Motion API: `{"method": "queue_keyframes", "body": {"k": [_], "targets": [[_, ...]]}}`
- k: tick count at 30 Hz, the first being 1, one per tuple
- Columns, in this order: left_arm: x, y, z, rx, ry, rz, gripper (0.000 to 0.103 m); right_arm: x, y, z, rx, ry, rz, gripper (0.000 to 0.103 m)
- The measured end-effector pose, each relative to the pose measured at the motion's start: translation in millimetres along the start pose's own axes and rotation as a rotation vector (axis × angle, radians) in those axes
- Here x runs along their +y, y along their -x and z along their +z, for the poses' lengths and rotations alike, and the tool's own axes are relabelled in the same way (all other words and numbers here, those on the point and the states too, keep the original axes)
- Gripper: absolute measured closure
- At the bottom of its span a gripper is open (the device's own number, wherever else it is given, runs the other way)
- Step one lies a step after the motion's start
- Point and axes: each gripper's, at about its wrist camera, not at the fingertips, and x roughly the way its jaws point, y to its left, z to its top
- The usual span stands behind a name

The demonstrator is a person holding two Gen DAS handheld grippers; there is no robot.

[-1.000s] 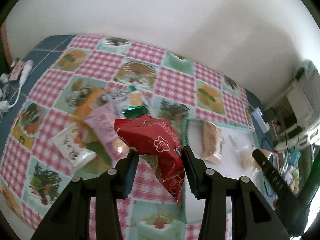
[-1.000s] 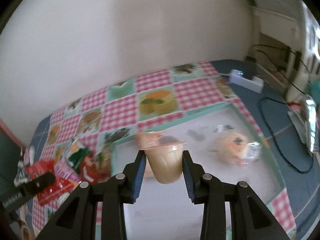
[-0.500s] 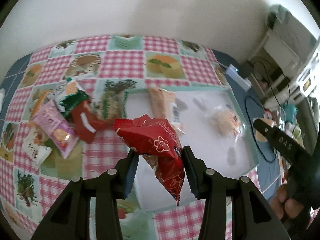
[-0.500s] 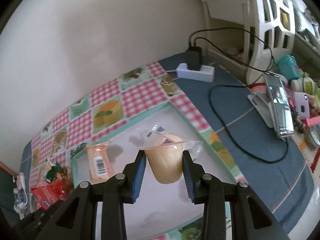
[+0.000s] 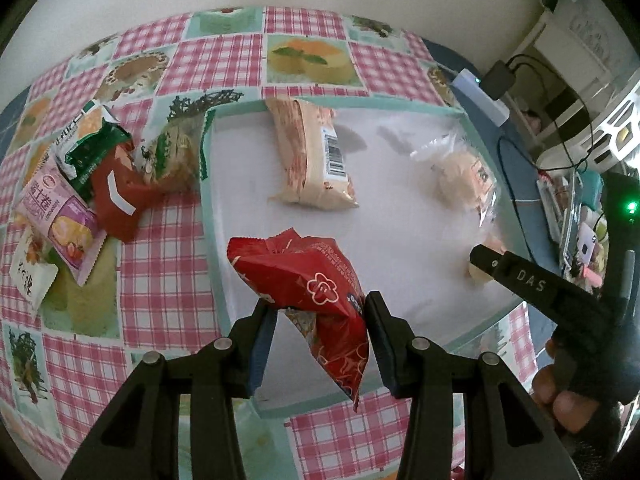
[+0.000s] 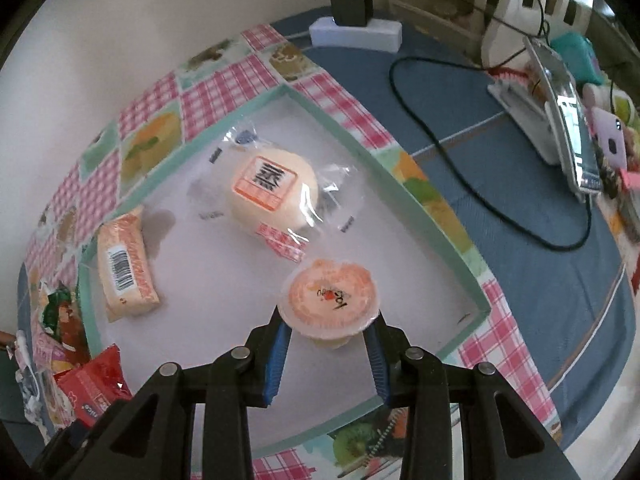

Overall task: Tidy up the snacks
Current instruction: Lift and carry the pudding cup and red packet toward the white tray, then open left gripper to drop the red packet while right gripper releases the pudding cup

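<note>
My left gripper (image 5: 320, 312) is shut on a crinkled red snack bag (image 5: 312, 280), held above the near part of the white tray (image 5: 400, 240) with its mint-green rim. My right gripper (image 6: 328, 332) is shut on a small jelly cup (image 6: 328, 300) with an orange-pink lid, low over the tray (image 6: 224, 280) near its right front corner. In the tray lie a beige wrapped cake bar (image 5: 312, 156) (image 6: 124, 268) and a round bun in clear wrap (image 6: 272, 192) (image 5: 464, 176). The right gripper (image 5: 520, 276) also shows at the right of the left wrist view.
A pile of snack packets (image 5: 80, 184) lies on the pink checked cloth (image 5: 160, 264) left of the tray. Right of the tray a blue surface (image 6: 520, 200) carries a black cable (image 6: 460, 152), a white power strip (image 6: 356, 32) and a phone on a stand (image 6: 568, 136).
Both grippers have swung over the tray and sunk toward it, still holding the red bag and the jelly cup. The right gripper now looks steeply down, with the cup's lid in view.
</note>
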Motion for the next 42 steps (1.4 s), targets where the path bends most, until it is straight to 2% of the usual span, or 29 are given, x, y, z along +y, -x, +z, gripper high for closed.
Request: {"method": "queue_keyframes", "body": {"k": [14,16,18,21,23,25,33,34,35,37,40,42], "targets": [[0.4,-4.0,-1.0,0.004,0.000,0.011,0.055,2.2,1.3,-0.1,0.003,0.005,-0.015,0.065],[-0.1,-3.0,-1.0,0.001,-0.005,0.008,0.054,2.7,1.8,0.7,-0.002,0.006,-0.023,0.065],[-0.5,-1.2,-0.8,-0.005,-0.006,0.009,0.048,2.4,3.2,1.4,-0.008,0.005,-0.027,0.064],[-1.8,1.2,0.4,-0.015,-0.014,0.018,0.042,1.6,4.1,1.3,-0.012,0.007,-0.035,0.062],[-1.9,2.5,0.8,-0.018,-0.015,0.021,0.042,1.3,4.8,0.9,-0.013,0.008,-0.039,0.055],[-1.6,2.5,1.1,-0.017,-0.013,0.022,0.042,1.5,5.1,1.2,-0.016,0.013,-0.042,0.052],[-0.8,8.0,3.1,-0.028,-0.013,0.027,0.041,4.6,8.7,3.3,-0.031,0.039,-0.046,0.052],[-1.0,9.3,3.6,-0.032,-0.016,0.033,0.039,5.2,9.6,3.6,-0.036,0.042,-0.046,0.047],[-1.2,11.1,4.2,-0.039,-0.019,0.041,0.030,5.9,10.9,3.8,-0.044,0.044,-0.044,0.035],[-0.4,13.9,5.6,-0.046,-0.016,0.045,0.018,6.8,14.2,4.3,-0.067,0.047,-0.040,0.019],[2.8,15.3,7.4,-0.051,-0.004,0.041,0.017,8.8,18.2,4.5,-0.095,0.056,-0.039,0.010],[5.7,15.4,8.7,-0.053,0.005,0.055,0.017,9.0,18.1,4.5,-0.100,0.056,-0.033,0.000]]}}
